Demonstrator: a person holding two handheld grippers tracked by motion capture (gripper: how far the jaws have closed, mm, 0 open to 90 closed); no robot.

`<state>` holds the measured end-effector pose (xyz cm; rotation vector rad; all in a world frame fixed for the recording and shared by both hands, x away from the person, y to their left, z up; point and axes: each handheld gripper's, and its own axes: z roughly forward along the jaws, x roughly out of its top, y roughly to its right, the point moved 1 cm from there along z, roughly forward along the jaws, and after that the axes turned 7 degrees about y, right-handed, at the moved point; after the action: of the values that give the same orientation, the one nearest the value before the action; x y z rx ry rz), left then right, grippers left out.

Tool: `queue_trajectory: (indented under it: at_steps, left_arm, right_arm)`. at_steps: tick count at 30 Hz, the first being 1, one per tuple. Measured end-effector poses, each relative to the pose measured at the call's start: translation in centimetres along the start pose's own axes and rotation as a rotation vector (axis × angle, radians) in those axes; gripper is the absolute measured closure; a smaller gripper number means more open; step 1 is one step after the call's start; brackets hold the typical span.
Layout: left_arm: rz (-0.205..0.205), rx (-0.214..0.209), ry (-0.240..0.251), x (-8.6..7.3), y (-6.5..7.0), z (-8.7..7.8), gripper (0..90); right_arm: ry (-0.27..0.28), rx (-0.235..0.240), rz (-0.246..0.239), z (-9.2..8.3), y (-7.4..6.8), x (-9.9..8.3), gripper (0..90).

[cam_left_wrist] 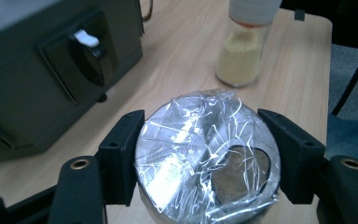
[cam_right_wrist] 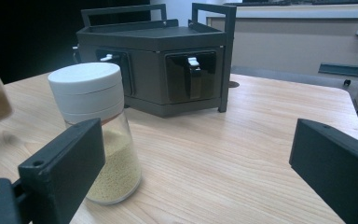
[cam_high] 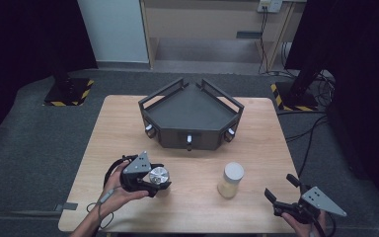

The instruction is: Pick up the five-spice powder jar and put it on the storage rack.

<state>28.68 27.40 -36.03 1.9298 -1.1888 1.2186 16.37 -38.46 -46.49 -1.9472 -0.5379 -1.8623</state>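
My left gripper [cam_high: 158, 179] is shut on a small jar [cam_left_wrist: 200, 154], one black jaw pressing each side of it. The jar has a silver top wrapped in crinkled clear film, and brownish contents show through a hole in the top. This jar [cam_high: 158, 176] is at the front left of the wooden table [cam_high: 128, 123]. A glass jar [cam_high: 231, 180] with a white cap and yellow grains stands upright to the right of centre. My right gripper [cam_high: 280, 186] is open at the front right, with the white-capped jar [cam_right_wrist: 95, 126] just ahead of its left jaw.
A dark multi-sided box [cam_high: 172, 133] with rails on top and small white-handled drawers on its faces stands at the back centre of the table. A person's hands hold both grippers at the near edge. Dark floor and stand bases surround the table.
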Motion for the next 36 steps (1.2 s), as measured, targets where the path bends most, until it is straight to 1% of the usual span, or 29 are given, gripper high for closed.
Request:
queue_trajectory:
  at_steps: [4, 10, 14, 16, 17, 21, 24, 26, 32, 34, 36]
  left_arm:
    - [-0.007, 0.012, 0.019, 1.4, -0.6, -0.5, 33.5]
    - [0.001, 0.035, 0.017, 3.6, -1.1, -0.9, 33.5]
    - [0.001, 0.052, 0.016, 5.1, -1.4, -1.0, 33.5]
    - [-0.009, 0.063, 0.016, 5.9, -1.7, -1.0, 33.5]
    - [-0.014, 0.067, 0.017, 6.3, -1.9, -1.0, 33.5]
    - [-0.013, 0.086, 0.016, 8.1, -2.6, -1.0, 33.5]
    - [-0.021, 0.091, 0.018, 9.2, -3.1, -0.8, 33.5]
    - [-0.014, 0.098, 0.012, 10.1, -3.5, -0.7, 33.5]
    - [0.001, 0.094, 0.004, 12.0, -4.6, -0.3, 33.5]
    - [0.012, 0.09, 0.003, 12.4, -5.1, -0.2, 33.5]
    - [0.014, 0.072, 0.006, 12.7, -6.0, 0.0, 33.5]
  right_arm:
    - [0.0, -0.005, 0.007, 0.0, 0.0, 0.0, 3.2]
    - [0.01, -0.015, 0.022, 0.0, 0.0, -0.2, 1.1]
    - [0.003, -0.005, 0.028, 0.0, 0.1, -0.2, 0.9]
    - [0.004, -0.002, 0.028, 0.0, 0.1, -0.2, 0.9]
    - [0.005, -0.001, 0.028, 0.0, 0.2, -0.2, 0.9]
    - [0.006, -0.002, 0.03, 0.0, 0.2, -0.2, 0.9]
    - [0.004, 0.001, 0.029, 0.0, 0.2, -0.2, 0.9]
    - [0.003, 0.011, 0.026, 0.0, 0.3, -0.2, 0.9]
    - [0.005, 0.014, 0.024, 0.0, 0.3, -0.2, 0.9]
    - [0.005, 0.016, 0.023, 0.0, 0.4, -0.2, 0.9]
    - [0.004, 0.015, 0.027, 0.0, 0.4, -0.3, 0.9]
